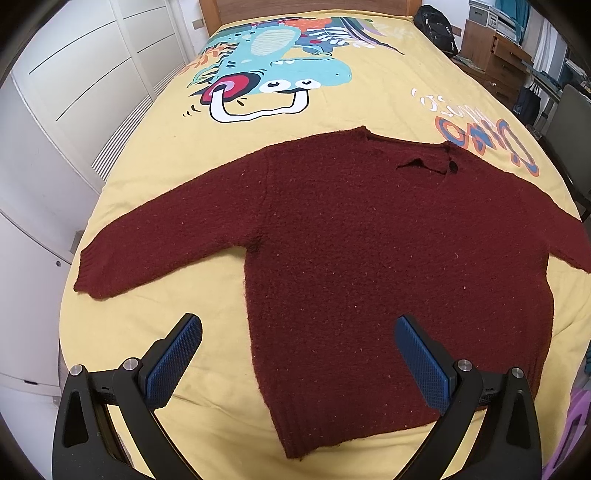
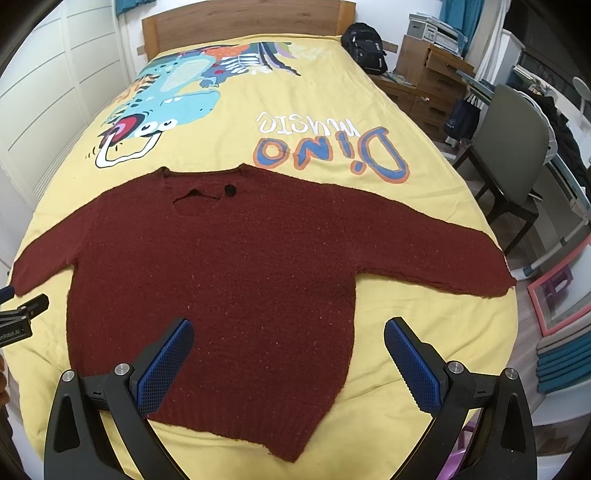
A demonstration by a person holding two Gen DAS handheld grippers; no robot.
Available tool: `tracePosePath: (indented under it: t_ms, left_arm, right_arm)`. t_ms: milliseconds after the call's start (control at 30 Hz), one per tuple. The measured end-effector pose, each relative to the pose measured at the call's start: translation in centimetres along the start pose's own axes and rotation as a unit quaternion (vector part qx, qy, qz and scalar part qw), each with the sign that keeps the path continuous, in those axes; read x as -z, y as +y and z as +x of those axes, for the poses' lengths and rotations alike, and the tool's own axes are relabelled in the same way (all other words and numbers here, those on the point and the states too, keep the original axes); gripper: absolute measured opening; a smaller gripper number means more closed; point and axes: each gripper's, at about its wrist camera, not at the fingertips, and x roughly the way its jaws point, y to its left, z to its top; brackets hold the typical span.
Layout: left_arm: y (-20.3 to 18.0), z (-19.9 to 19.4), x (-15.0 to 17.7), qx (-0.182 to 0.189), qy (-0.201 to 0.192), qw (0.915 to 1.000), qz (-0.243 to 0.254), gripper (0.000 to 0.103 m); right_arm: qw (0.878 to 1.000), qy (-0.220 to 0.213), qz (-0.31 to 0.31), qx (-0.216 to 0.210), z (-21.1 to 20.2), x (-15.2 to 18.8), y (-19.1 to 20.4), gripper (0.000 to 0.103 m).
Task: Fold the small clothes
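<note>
The sweater (image 1: 369,258) is spread flat mid-frame; no fold is made. The left gripper (image 1: 299,365) and right gripper (image 2: 288,365) are held wide, empty.

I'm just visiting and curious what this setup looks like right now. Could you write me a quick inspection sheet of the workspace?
Surface: bed with a yellow dinosaur-print cover, fairly smooth.
Job's things: one dark red sweater lying flat and unfolded, both sleeves spread out, hem nearest the cameras, a dark button at the neck.
Clutter: nothing seen on the cover besides the sweater.
Grippers: left gripper and right gripper both open, holding nothing, hovering near the hem.
Cables: nothing seen.
Surroundings: wooden headboard, white wardrobe doors, black backpack, wooden drawers, grey chair.
</note>
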Motion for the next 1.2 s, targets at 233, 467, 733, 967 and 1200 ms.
tracePosePath:
  t_ms: [233, 467, 733, 967, 1200]
  left_arm:
    - [-0.18, 0.12, 0.07, 0.002, 0.002, 1.0000, 0.003, 0.102]
    - [-0.50, 0.23, 0.11, 0.001, 0.003, 1.0000, 0.006, 0.102]
    - [-0.59, 0.43, 0.15, 0.004, 0.007, 1.0000, 0.006, 0.102]
    - [-0.71, 0.42, 0.10, 0.003, 0.006, 0.9999, 0.007, 0.102]
    - [-0.83, 0.43, 0.08, 0.002, 0.007, 0.9999, 0.010, 0.102]
  right_arm:
    - [1.000, 0.002, -0.002, 0.001, 0.19, 0.07, 0.05, 0.103]
    - [1.000, 0.003, -0.004, 0.002, 0.27, 0.06, 0.22, 0.103]
    - [1.000, 0.003, -0.003, 0.001, 0.37, 0.10, 0.20, 0.103]
    - [1.000, 0.005, -0.001, -0.001, 0.63, 0.12, 0.17, 0.103]
    - [1.000, 0.008, -0.003, -0.002, 0.91, 0.09, 0.20, 0.103]
